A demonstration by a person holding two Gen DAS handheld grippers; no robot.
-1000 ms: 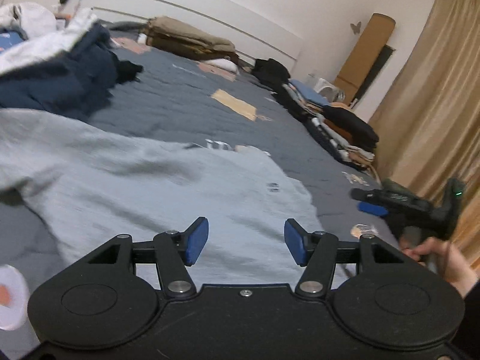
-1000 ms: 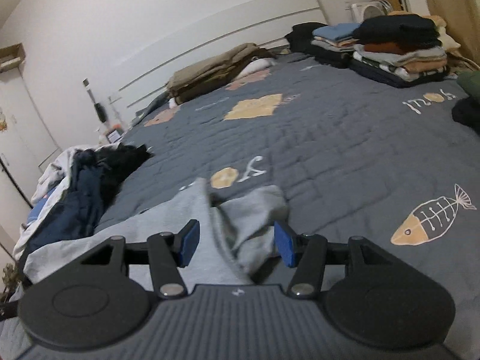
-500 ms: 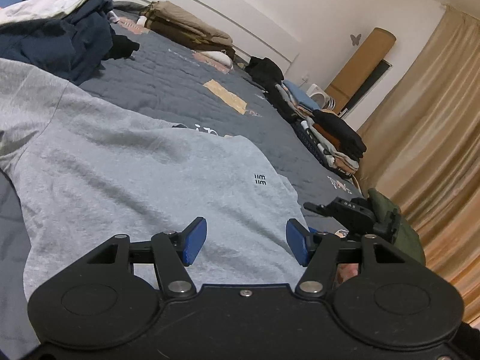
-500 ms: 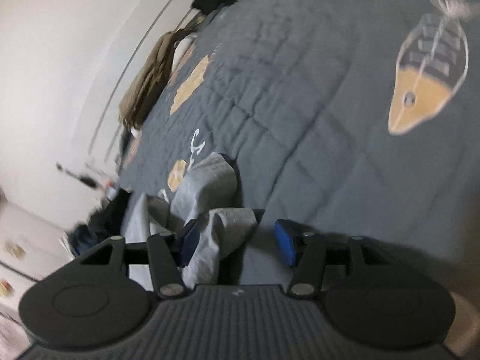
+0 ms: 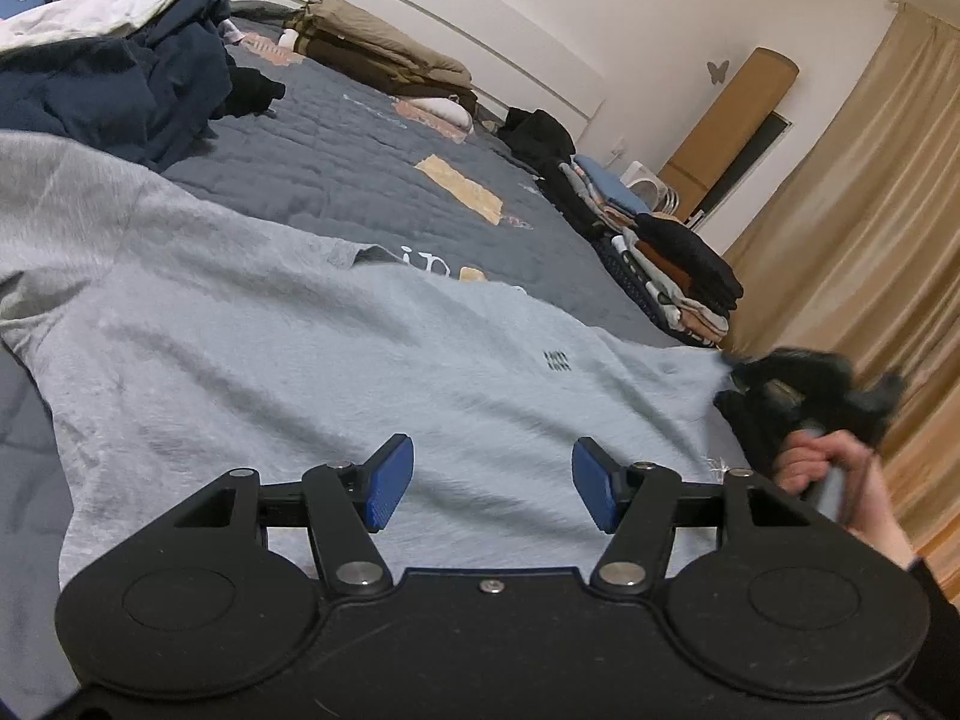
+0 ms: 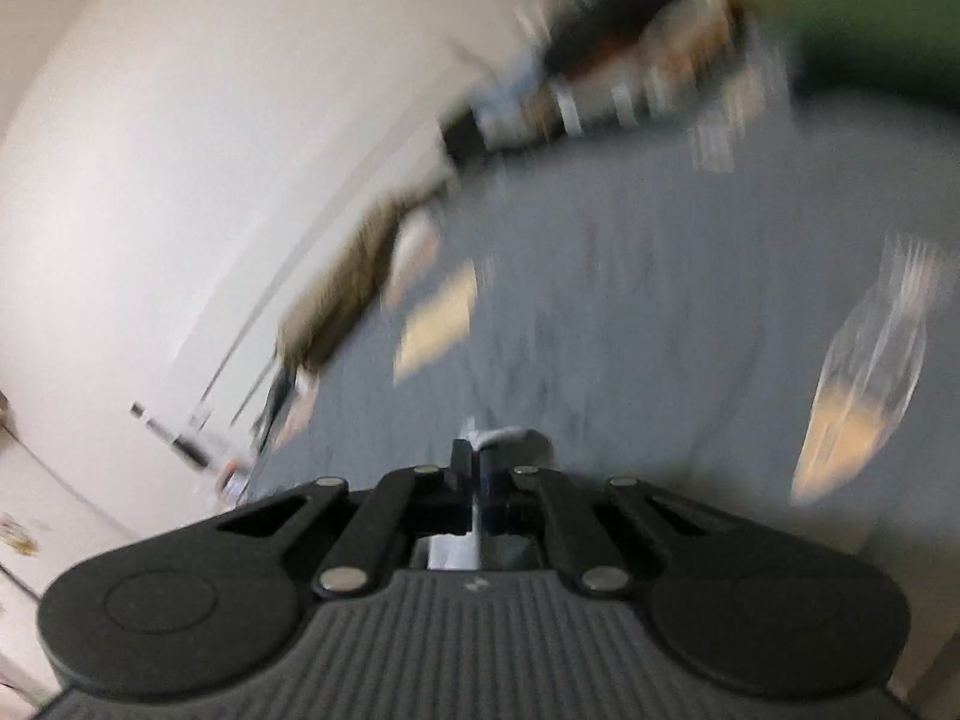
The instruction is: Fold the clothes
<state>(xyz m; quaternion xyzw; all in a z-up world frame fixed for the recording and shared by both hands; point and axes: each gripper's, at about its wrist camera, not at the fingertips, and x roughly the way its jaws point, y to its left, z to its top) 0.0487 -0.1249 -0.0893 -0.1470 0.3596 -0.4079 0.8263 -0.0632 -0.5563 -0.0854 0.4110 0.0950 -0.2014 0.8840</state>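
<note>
A light grey T-shirt (image 5: 300, 360) lies spread over the dark grey quilt (image 5: 360, 162) and fills most of the left wrist view. My left gripper (image 5: 492, 483) hovers just over its near part, open, with nothing pinched between the blue pads (image 5: 390, 480). At the right of that view a hand (image 5: 810, 468) holds my right gripper (image 5: 729, 375), which is shut on the shirt's right edge and pulls the cloth taut. The right wrist view is blurred by motion. There the right gripper (image 6: 474, 462) has its jaws together, with a bit of grey cloth (image 6: 510, 437) sticking out between them.
A heap of dark blue and white clothes (image 5: 120, 90) lies at the far left. A stack of folded clothes (image 5: 672, 264) runs along the bed's right edge. Brown folded items (image 5: 372, 54) rest by the headboard. Tan curtains (image 5: 870, 240) hang on the right.
The right gripper has gone from open around a bunched grey sleeve to shut on the cloth, swinging fast. The shirt's right edge is now pulled taut. The left gripper has stayed open.
</note>
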